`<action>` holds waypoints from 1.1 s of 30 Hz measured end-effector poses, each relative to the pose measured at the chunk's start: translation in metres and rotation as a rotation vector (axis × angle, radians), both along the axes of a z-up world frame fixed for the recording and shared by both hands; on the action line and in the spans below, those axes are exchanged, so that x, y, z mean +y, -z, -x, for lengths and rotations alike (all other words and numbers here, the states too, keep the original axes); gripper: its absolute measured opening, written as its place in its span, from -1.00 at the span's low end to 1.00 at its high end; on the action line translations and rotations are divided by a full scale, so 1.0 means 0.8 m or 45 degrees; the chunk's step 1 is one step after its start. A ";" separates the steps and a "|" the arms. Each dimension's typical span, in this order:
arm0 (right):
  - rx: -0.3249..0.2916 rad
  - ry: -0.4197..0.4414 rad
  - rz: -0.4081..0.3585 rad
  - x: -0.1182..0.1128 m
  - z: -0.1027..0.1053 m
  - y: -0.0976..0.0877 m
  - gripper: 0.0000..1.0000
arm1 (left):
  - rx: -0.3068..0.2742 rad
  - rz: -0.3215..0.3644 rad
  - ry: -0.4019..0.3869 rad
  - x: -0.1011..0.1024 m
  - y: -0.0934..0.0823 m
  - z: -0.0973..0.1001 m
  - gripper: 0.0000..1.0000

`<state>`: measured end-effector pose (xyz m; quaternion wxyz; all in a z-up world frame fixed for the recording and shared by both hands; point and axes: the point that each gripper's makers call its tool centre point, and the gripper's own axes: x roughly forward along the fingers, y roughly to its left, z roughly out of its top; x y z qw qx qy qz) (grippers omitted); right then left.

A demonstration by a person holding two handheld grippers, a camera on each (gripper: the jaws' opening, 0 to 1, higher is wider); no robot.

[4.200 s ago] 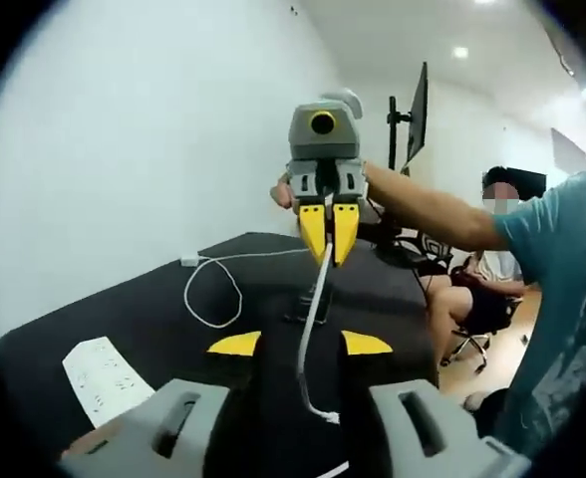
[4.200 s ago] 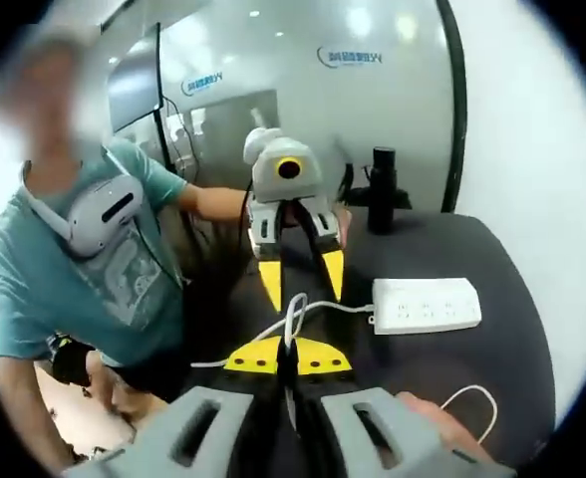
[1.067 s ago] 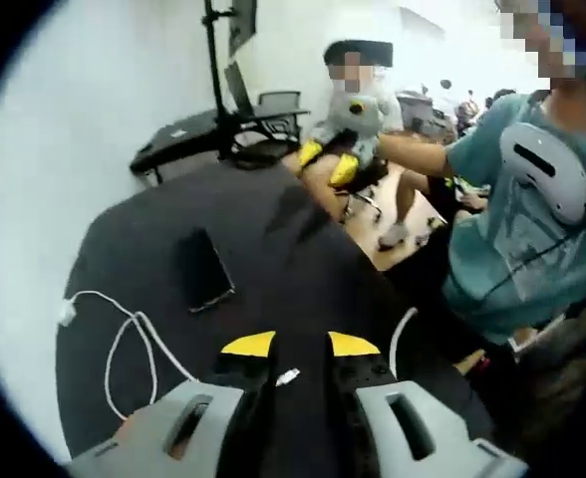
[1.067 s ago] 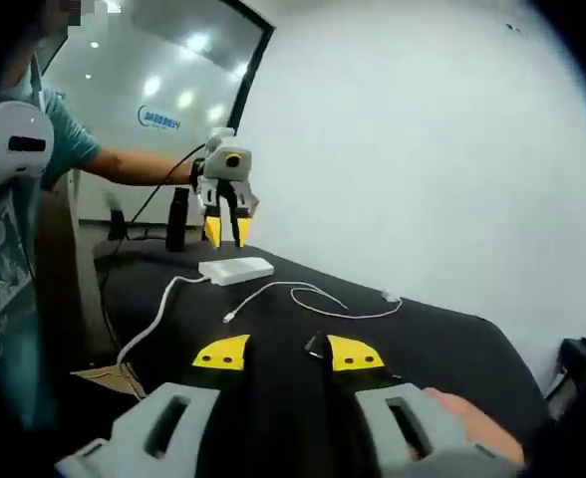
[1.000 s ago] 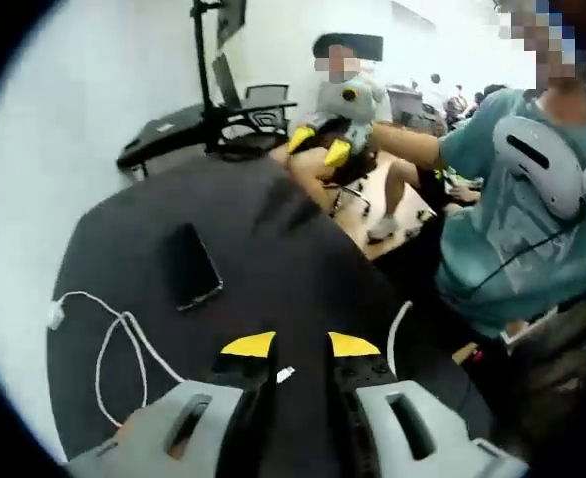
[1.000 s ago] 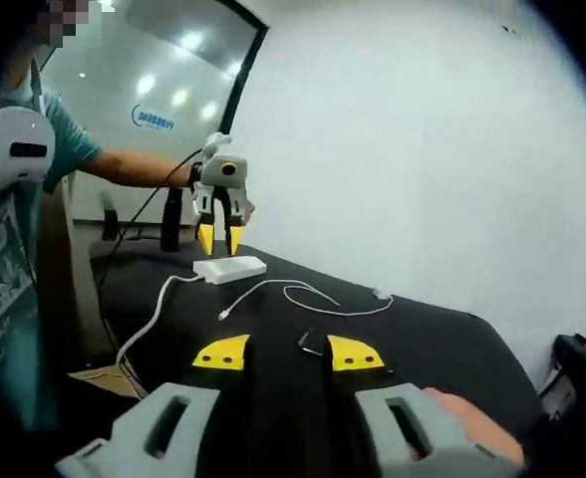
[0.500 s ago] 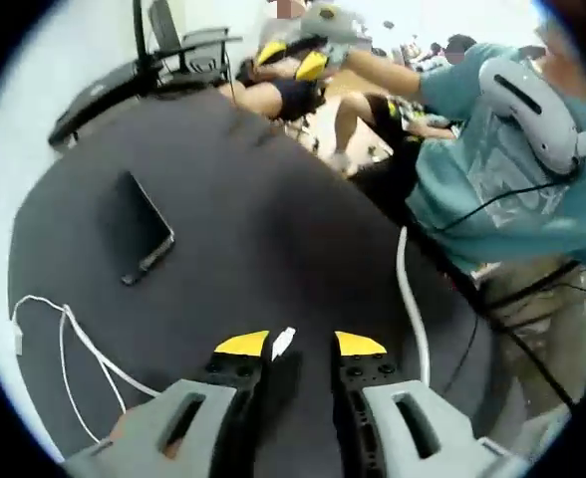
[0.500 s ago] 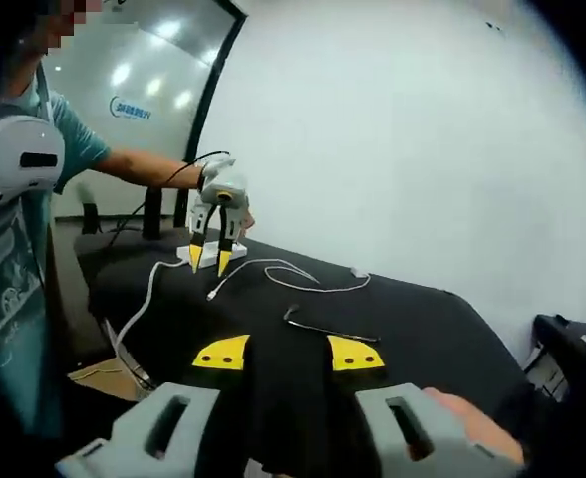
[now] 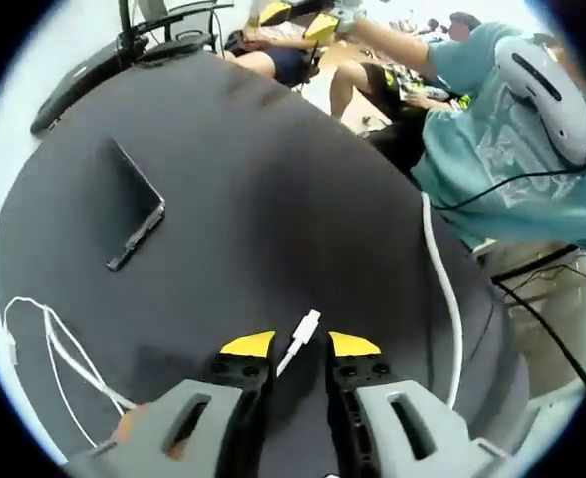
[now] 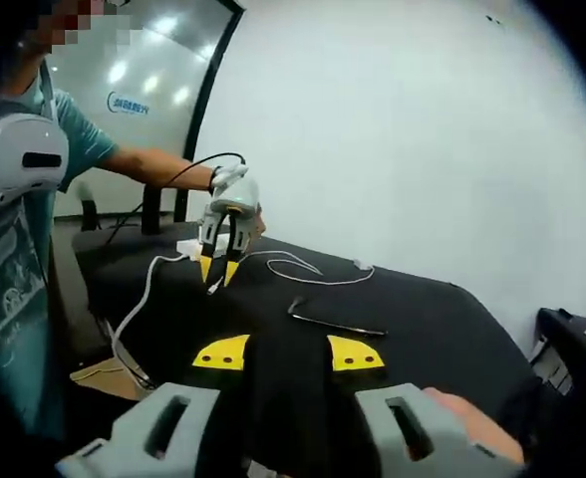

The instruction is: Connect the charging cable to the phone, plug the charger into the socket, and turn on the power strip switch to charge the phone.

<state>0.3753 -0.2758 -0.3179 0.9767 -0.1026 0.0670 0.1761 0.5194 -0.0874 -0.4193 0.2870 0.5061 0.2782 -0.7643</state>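
A: What's the left gripper (image 9: 301,345) doing?

B: In the left gripper view its yellow-tipped jaws rise close together, and the white plug (image 9: 302,329) of the cable (image 9: 62,349) sits right between the tips. Whether they actually pinch it, I cannot tell. The right gripper view shows that same gripper (image 10: 219,269) low over the desk (image 10: 423,309), tips at the cable's end.

A: And the cable beyond that?

B: It runs in thin white loops across the left part of the dark desk (image 9: 273,189) in the left gripper view. In the right gripper view the cable (image 10: 303,269) curls past the gripper toward the wall.

A: The phone?

B: The phone (image 9: 134,204) lies flat on the desk, well apart from the plug, up and to the left. In the right gripper view the phone (image 10: 335,323) appears as a thin dark slab, between the two grippers.

A: The right gripper (image 10: 285,353)?

B: Released: jaws apart, nothing between them, held above the desk's near edge.

A: The power strip?

B: A white strip (image 10: 195,248) sits just behind the left gripper, its thick cord (image 10: 139,304) trailing off the desk edge. That cord (image 9: 444,289) also shows at the desk's right side, near the person's (image 9: 492,149) teal shirt.
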 end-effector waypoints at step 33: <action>-0.043 -0.009 -0.089 -0.003 -0.008 0.011 -0.48 | -0.228 0.402 -0.421 -0.008 -0.009 -0.035 -0.96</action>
